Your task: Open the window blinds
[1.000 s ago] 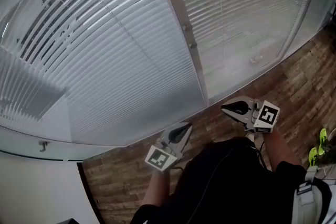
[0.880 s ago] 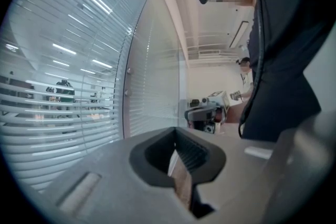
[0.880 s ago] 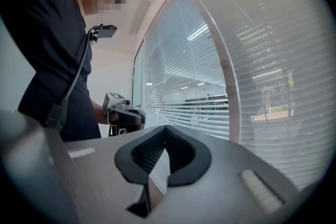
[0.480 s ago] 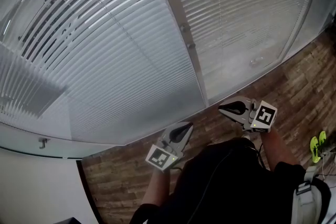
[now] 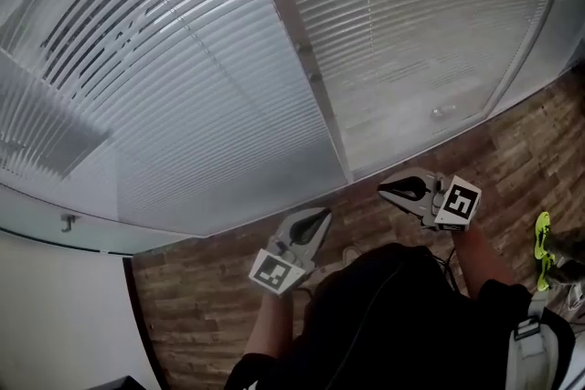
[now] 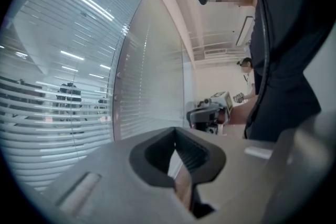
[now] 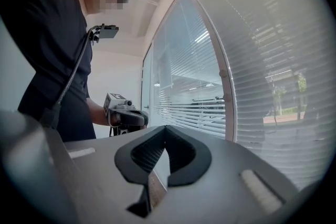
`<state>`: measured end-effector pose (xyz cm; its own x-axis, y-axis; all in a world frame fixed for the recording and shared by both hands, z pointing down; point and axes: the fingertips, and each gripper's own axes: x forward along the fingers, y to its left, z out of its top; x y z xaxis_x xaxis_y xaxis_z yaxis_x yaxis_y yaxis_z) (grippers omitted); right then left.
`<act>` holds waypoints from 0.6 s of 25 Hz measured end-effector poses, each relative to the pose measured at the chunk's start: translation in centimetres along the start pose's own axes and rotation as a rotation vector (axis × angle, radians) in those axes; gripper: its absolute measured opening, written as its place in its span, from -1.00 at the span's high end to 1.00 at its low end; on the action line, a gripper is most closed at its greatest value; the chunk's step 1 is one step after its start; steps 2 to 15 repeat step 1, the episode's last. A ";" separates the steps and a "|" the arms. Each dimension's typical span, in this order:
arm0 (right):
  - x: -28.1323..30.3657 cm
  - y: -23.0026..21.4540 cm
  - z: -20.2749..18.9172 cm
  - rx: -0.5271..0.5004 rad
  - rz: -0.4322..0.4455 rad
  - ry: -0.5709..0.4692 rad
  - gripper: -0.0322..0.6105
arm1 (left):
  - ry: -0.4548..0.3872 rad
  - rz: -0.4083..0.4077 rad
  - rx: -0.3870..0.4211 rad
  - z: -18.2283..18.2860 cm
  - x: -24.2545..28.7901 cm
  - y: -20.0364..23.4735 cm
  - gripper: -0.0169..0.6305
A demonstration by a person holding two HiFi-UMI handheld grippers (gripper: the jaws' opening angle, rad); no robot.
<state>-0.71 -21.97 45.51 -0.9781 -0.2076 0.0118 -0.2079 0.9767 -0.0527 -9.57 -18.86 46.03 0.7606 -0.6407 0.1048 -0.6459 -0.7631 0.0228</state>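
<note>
Blinds (image 5: 210, 96) look light, their thin slats bend easily; better take a cord or wand, which I cannot see. Left gripper (image 5: 315, 224) and right gripper (image 5: 391, 189) are closed, empty.

head view: from my head, steeply down on white slatted window blinds (image 5: 183, 87) and brown wood-plank floor (image 5: 210, 306) | left gripper view: rides my left gripper (image 5: 315, 219), close behind its fingers (image 6: 142, 160), level, blinds leftward | right gripper view: rides my right gripper (image 5: 386, 189), mirrored | shared: blinds in all three; each gripper view shows the other gripper
</note>
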 end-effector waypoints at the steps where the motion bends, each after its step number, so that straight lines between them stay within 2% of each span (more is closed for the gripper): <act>1: -0.6 0.1 -0.1 -0.003 0.008 0.018 0.89 | -0.002 0.007 -0.004 0.1 0.3 -0.6 0.93; 15: -0.6 0.1 -0.1 -0.003 0.008 0.018 0.89 | -0.002 0.007 -0.004 0.1 0.3 -0.6 0.93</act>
